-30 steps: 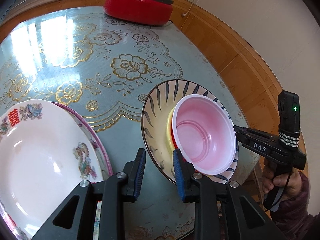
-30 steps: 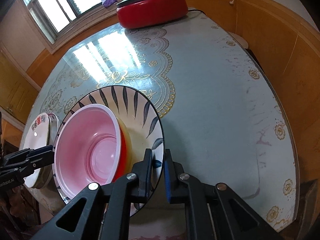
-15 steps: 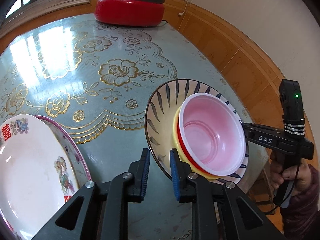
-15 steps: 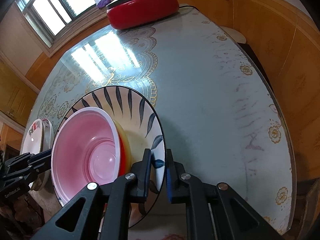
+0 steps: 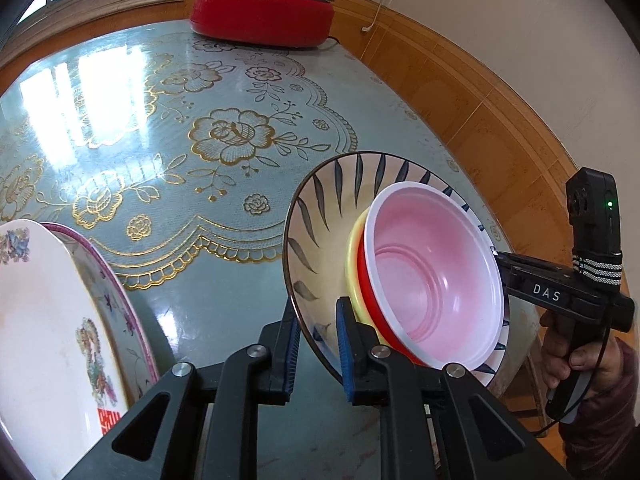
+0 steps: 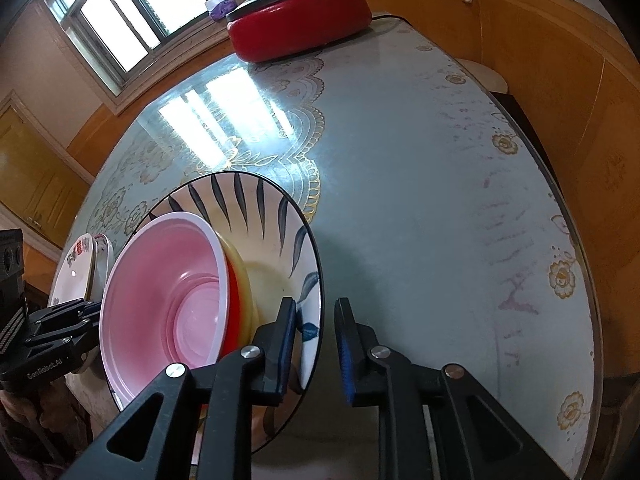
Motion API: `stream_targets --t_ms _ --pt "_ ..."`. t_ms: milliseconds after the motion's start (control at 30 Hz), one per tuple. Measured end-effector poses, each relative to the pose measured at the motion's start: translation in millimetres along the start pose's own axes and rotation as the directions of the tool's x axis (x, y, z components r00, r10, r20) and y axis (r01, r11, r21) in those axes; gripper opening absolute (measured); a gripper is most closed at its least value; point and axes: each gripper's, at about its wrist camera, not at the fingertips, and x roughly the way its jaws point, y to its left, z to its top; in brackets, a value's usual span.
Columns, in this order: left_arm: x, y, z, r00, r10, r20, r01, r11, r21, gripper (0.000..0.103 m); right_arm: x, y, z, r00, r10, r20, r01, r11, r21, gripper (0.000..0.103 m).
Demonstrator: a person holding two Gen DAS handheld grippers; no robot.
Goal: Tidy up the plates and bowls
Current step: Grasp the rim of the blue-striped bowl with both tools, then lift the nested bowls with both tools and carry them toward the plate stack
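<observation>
A cream plate with dark blue leaf marks (image 5: 320, 216) (image 6: 256, 208) carries a nested stack: a pink bowl (image 5: 432, 280) (image 6: 160, 288) in a red bowl (image 5: 366, 292) in a yellow one (image 5: 354, 264). My left gripper (image 5: 316, 344) is closing and its pads meet the plate's near rim, which crosses the gap aslant. On the opposite rim, my right gripper (image 6: 314, 344) is opening. The rim stands between its pads, clear of the right pad. In the left wrist view the bowl hides the right gripper's fingertips.
Two white flowered plates (image 5: 48, 320) (image 6: 76, 264) lie stacked at the left. A red lidded pot (image 5: 260, 12) (image 6: 300, 28) stands at the far side of the round blue-green table (image 6: 440, 200). A person's hand (image 5: 580, 352) holds the right gripper's handle. Wood-panelled wall curves round behind.
The left jaws have narrowed and moved in onto the plate's rim. The right jaws, tight on the rim before, have spread apart. The plate and bowls look about where they were.
</observation>
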Motion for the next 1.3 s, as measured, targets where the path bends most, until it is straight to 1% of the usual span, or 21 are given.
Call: stream_targets --t_ms 200,367,567,667,867,1100,1300 --pt "2.6 -1.0 0.6 1.0 0.013 0.025 -0.013 1.0 0.013 0.017 1.8 -2.1 -1.9 0.999 0.035 0.011 -0.035 0.999 -0.002 0.019" --pt "3.9 -1.1 -0.4 1.0 0.003 0.021 -0.004 1.0 0.009 0.019 5.0 1.3 -3.6 0.999 0.041 0.017 -0.04 0.998 -0.041 0.019" --pt "7.0 -3.5 -1.9 0.999 0.019 0.026 -0.02 1.0 0.018 0.02 13.6 1.4 -2.4 0.997 0.08 0.013 -0.079 0.996 -0.043 0.019" --pt "10.4 -6.2 -2.3 0.999 0.036 0.032 -0.037 0.999 0.03 0.02 16.4 6.5 -2.4 0.997 0.072 0.018 -0.071 0.995 -0.07 0.018" --pt "16.4 -5.2 -2.5 0.999 0.032 0.025 -0.033 0.999 0.02 0.019 17.8 10.8 -2.3 0.998 0.061 0.024 -0.059 0.996 -0.066 0.018" --pt "15.6 -6.8 -5.6 0.998 0.041 0.044 -0.042 0.999 0.032 0.019 15.0 9.9 -6.5 0.998 0.06 0.033 -0.058 0.996 -0.063 0.019" --pt "13.7 -6.7 -7.2 0.997 0.043 0.072 -0.045 0.998 0.039 0.019 13.6 13.3 -9.6 0.998 0.048 0.036 -0.044 0.996 -0.083 0.02"
